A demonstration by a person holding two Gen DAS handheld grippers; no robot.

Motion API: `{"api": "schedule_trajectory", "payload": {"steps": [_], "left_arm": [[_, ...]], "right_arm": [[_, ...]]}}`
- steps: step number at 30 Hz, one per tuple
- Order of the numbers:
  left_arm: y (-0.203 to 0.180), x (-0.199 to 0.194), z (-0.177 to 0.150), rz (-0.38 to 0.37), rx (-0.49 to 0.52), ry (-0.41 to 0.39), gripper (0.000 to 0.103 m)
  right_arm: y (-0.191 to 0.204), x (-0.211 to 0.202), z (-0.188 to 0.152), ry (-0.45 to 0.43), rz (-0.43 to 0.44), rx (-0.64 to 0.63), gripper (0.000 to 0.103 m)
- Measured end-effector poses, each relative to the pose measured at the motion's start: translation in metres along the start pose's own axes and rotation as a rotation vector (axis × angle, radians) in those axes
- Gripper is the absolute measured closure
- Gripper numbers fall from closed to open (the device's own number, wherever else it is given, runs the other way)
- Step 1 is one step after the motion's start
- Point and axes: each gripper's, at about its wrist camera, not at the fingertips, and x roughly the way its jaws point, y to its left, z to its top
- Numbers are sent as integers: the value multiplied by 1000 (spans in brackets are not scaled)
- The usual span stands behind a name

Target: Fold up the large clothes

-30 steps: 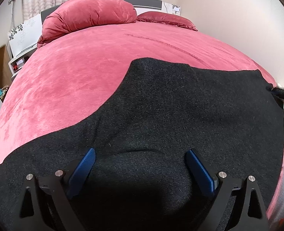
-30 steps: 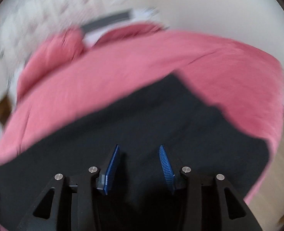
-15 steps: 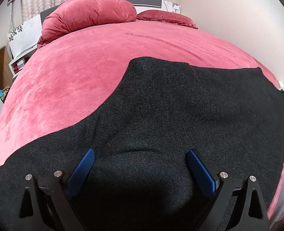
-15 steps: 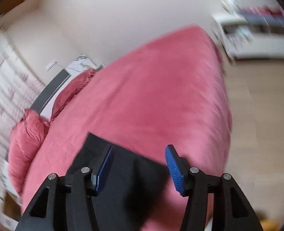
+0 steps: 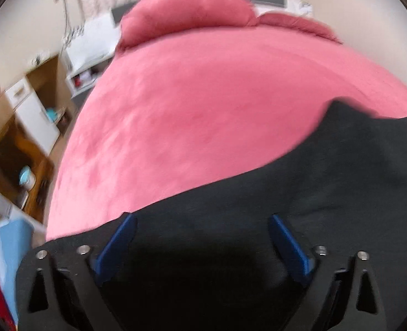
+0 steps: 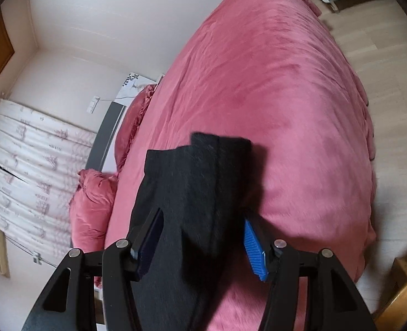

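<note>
Hovering wide open, left gripper (image 5: 200,244) held nothing; black garment (image 5: 300,193) lay flat beneath its jaws on pink bedspread (image 5: 203,104). Right gripper (image 6: 200,244), jaws just opening, rolled sideways, had folded garment edge (image 6: 197,193) between its parted pads; contact unclear.

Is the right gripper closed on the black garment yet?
Cannot tell. The black garment lies between the right gripper fingers, which have just been opening.
</note>
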Motion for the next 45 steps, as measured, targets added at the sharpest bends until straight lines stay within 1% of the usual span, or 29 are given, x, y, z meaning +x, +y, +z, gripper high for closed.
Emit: {"api": "schedule_trajectory", "payload": {"steps": [1,2,4,6,8,9,11,12,13,15,16,19,21,23,26,27,29,30,32,33,35,36,38,40,41,42,43,45], "left_arm": [[10,2,0,-55,-51,0,0],[14,2,1,-70,-67,-4,0],[9,2,0,-42,-38,-8,0],[6,2,-2,-31,-26,-20,0],[7,3,-1,-40,-33,-20,0],[5,3,-1,-39,-32,-19,0],[5,3,1,-36,-30,-18,0],[6,5,2,-35,-30,-16,0],[4,6,1,-34,-30,-13,0],[4,3,4,-31,-32,-3,0],[4,0,4,-32,-35,-3,0],[6,-17,2,-48,-64,-19,1],[9,-30,-3,-80,-84,-42,1],[9,-44,-10,-109,-87,-61,1],[10,-57,-20,-133,-89,-72,1],[12,-63,-25,-148,-97,-79,1],[14,-70,-30,-172,-108,-84,1],[16,-74,-34,-190,-119,-88,1],[17,-78,-38,-205,-133,-87,1],[19,-80,-41,-218,-146,-82,1],[22,-82,-46,-237,-177,-75,1],[24,-84,-49,-249,-192,-74,1],[25,-90,-53,-262,-194,-85,1],[25,-97,-58,-266,-181,-102,1],[24,-100,-62,-274,-172,-104,1],[25,-100,-63,-280,-166,-101,1],[25,-101,-66,-284,-161,-102,1],[22,-104,-72,-287,-140,-104,1]], "right_arm": [[4,5,2,-1,-9,-28,41],[7,5,0,-6,-11,-48,41],[3,8,3,-21,12,-50,40],[-6,5,5,-38,58,3,38],[-13,14,9,-35,137,97,38],[-11,19,11,-27,118,92,38],[0,25,13,-3,79,30,38],[5,25,14,8,60,15,54],[5,23,13,10,44,31,94],[3,25,12,31,70,108,93],[6,22,11,24,61,121,93],[27,17,10,17,80,106,93],[49,13,8,20,94,70,93],[80,4,2,33,114,12,93],[145,-9,-20,78,173,-139,93],[160,-12,-28,91,187,-177,93],[209,-19,-61,150,224,-328,93],[225,-21,-74,172,232,-381,93],[261,-24,-118,246,246,-538,92],[281,-26,-151,294,234,-657,92],[300,-26,-206,352,187,-869,92],[307,-24,-250,401,141,-1022,91],[300,-16,-317,493,70,-1200,89],[286,-5,-367,562,-12,-1306,87],[272,1,-395,584,-72,-1372,86],[264,3,-410,593,-103,-1410,85],[256,4,-425,574,-133,-1458,84],[258,2,-435,531,-171,-1523,84]]}}
